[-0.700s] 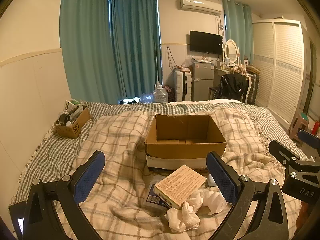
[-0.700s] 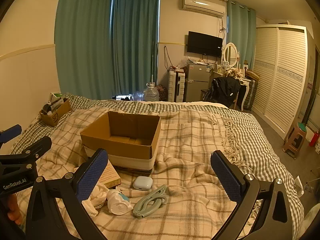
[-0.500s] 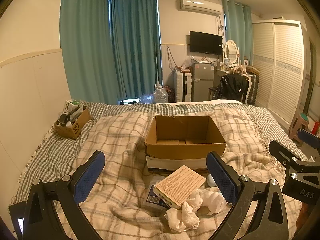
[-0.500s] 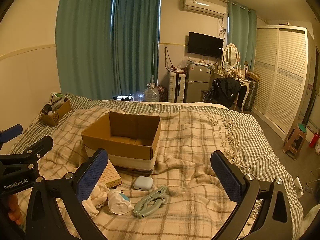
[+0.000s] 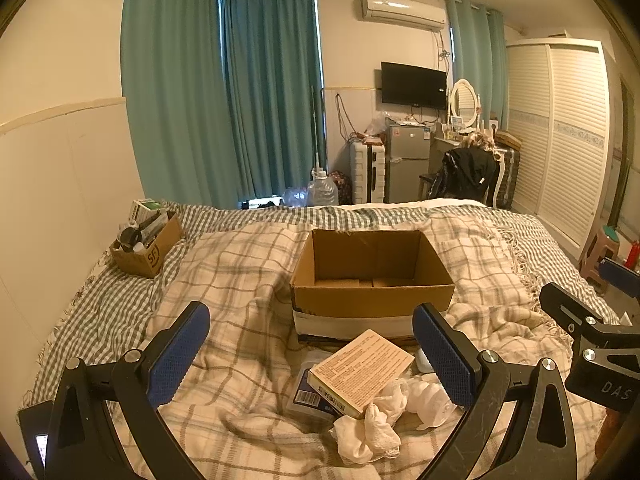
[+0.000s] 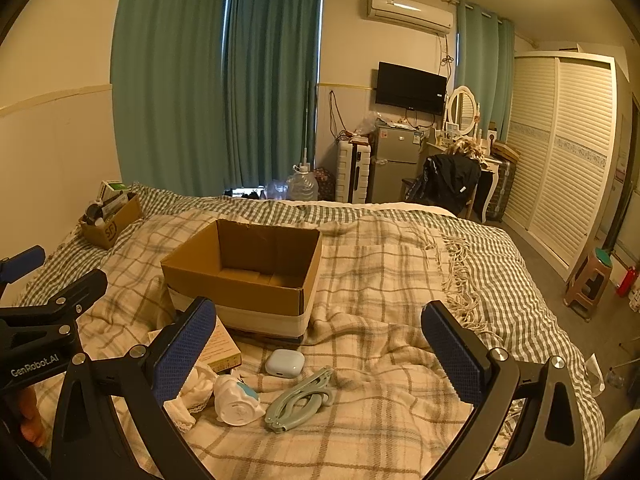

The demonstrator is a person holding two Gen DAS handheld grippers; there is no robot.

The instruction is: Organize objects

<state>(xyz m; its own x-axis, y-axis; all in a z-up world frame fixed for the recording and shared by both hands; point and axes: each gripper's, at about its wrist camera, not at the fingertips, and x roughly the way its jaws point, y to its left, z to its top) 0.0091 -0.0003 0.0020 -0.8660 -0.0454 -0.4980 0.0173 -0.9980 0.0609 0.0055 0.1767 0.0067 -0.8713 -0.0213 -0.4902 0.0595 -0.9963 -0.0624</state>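
An open empty cardboard box [image 5: 372, 284] [image 6: 248, 276] stands on the plaid blanket in mid-bed. In front of it lie a tan booklet box [image 5: 360, 372] [image 6: 222, 350] on a dark pack [image 5: 308, 396], a white crumpled cloth [image 5: 372, 424] [image 6: 192, 396], a white mask [image 6: 236, 400], a white earbud case [image 6: 284, 363] and a pale green folded hanger [image 6: 300, 398]. My left gripper [image 5: 312, 356] is open and empty above the booklet. My right gripper [image 6: 320, 354] is open and empty above the earbud case and hanger.
A small cardboard box of clutter [image 5: 146, 246] [image 6: 110, 220] sits at the bed's far left by the wall. The blanket's fringe [image 6: 460, 276] runs down the right side. A stool [image 6: 592, 280] and wardrobe [image 6: 568, 152] stand right of the bed.
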